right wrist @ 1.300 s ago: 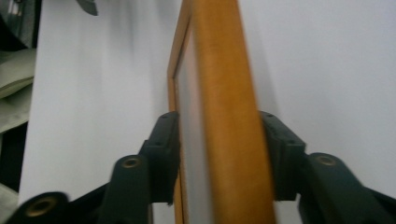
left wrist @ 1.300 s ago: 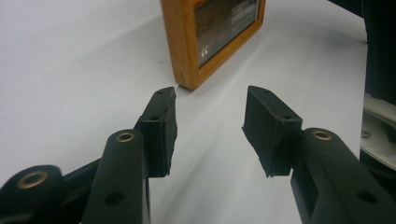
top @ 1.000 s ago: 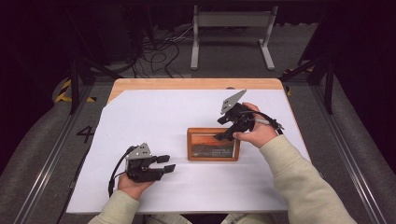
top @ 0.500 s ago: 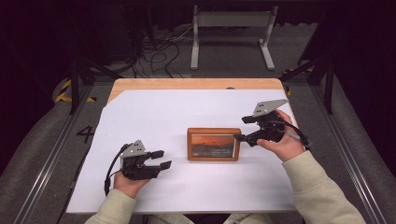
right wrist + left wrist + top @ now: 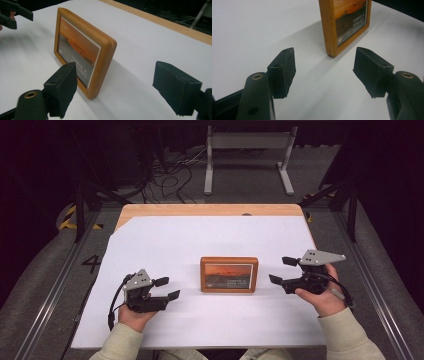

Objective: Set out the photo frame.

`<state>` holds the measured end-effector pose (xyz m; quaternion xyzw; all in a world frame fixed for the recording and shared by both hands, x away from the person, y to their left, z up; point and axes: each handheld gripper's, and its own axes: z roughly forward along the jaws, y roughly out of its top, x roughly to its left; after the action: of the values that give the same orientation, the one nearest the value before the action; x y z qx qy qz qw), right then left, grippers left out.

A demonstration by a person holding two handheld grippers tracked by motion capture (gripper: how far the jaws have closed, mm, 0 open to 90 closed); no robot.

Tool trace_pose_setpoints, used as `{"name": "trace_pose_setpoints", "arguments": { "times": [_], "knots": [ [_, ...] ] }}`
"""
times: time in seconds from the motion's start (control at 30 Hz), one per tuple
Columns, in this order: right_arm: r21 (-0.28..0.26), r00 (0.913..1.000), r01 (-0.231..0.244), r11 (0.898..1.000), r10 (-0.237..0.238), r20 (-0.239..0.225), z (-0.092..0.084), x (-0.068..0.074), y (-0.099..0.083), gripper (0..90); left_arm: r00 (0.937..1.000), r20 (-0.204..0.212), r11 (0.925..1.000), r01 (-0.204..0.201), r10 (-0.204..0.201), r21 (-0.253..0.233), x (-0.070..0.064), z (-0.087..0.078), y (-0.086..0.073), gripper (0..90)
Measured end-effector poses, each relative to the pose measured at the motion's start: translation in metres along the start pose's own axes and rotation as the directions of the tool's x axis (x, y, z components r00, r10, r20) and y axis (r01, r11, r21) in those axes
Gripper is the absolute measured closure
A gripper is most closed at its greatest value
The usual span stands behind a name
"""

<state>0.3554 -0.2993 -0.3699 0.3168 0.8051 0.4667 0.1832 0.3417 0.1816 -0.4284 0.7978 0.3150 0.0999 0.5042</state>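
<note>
At the middle of the white sheet (image 5: 165, 240) stands the wooden picture frame (image 5: 229, 274), upright and facing us, with both our grippers drawn back from it. Our left gripper (image 5: 170, 288) rests to the frame's left, jaws just opening, nothing between them; our right gripper (image 5: 280, 270) hangs to its right, jaws likewise just spread wide and empty. We judge the frame light and stiff, its glazed front slippery and breakable, so the wooden side edges are the place to pinch. Bare sheet surrounds the frame on every side.
</note>
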Motion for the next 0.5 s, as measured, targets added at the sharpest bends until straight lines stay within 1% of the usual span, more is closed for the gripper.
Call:
{"name": "trace_pose_setpoints", "arguments": {
  "times": [0.1, 0.13, 0.17, 0.2, 0.23, 0.27, 0.3, 0.43, 0.5],
  "knots": [
    [-0.02, 0.9995, -0.03, 0.999, 0.03, 0.013, -0.004, -0.001, -0.014, 19.0, 1.0, -0.007, 1.0, 0.001, -0.001, -0.009, 0.001, -0.002, 0.0, 33.3],
    [-0.028, 0.9993, -0.033, 0.999, 0.034, 0.018, -0.005, -0.002, -0.019, 19.1, 1.0, -0.008, 0.9999, -0.002, 0.002, -0.013, 0.001, -0.003, 0.0, 33.1],
    [-0.037, 0.9988, -0.042, 0.998, 0.043, 0.025, -0.006, -0.002, -0.024, 19.1, 0.9999, -0.01, 0.9999, 0.006, -0.006, -0.015, 0.001, -0.004, 0.0, 32.9],
    [-0.045, 0.9986, -0.047, 0.998, 0.048, 0.023, -0.007, -0.003, -0.028, 19.0, 0.9999, -0.017, 0.9998, 0.002, -0.003, -0.017, 0.001, -0.004, -0.001, 32.7],
    [-0.049, 0.9984, -0.049, 0.998, 0.051, 0.024, -0.008, -0.004, -0.033, 18.1, 0.9998, -0.021, 0.9998, 0.0, 0.0, -0.022, 0.002, -0.005, -0.001, 32.4],
    [-0.058, 0.9981, -0.052, 0.997, 0.053, 0.03, -0.008, -0.004, -0.036, 17.2, 0.9997, -0.023, 0.9996, 0.008, -0.008, -0.026, 0.002, -0.006, -0.001, 32.3],
    [-0.058, 0.9981, -0.052, 0.997, 0.053, 0.03, -0.008, -0.004, -0.036, 17.2, 0.9997, -0.023, 0.9996, 0.008, -0.008, -0.026, 0.002, -0.006, -0.001, 32.2],
    [-0.103, 0.9966, -0.056, 0.993, 0.062, 0.055, -0.008, -0.004, -0.051, 17.3, 0.9997, -0.023, 0.9992, 0.003, -0.004, -0.041, 0.003, -0.008, -0.002, 31.9],
    [-0.087, 0.9959, -0.053, 0.995, 0.059, 0.069, -0.005, -0.003, -0.058, 17.2, 0.9997, -0.025, 0.9991, -0.003, 0.002, -0.043, 0.003, -0.008, -0.002, 31.7]
  ]
}}
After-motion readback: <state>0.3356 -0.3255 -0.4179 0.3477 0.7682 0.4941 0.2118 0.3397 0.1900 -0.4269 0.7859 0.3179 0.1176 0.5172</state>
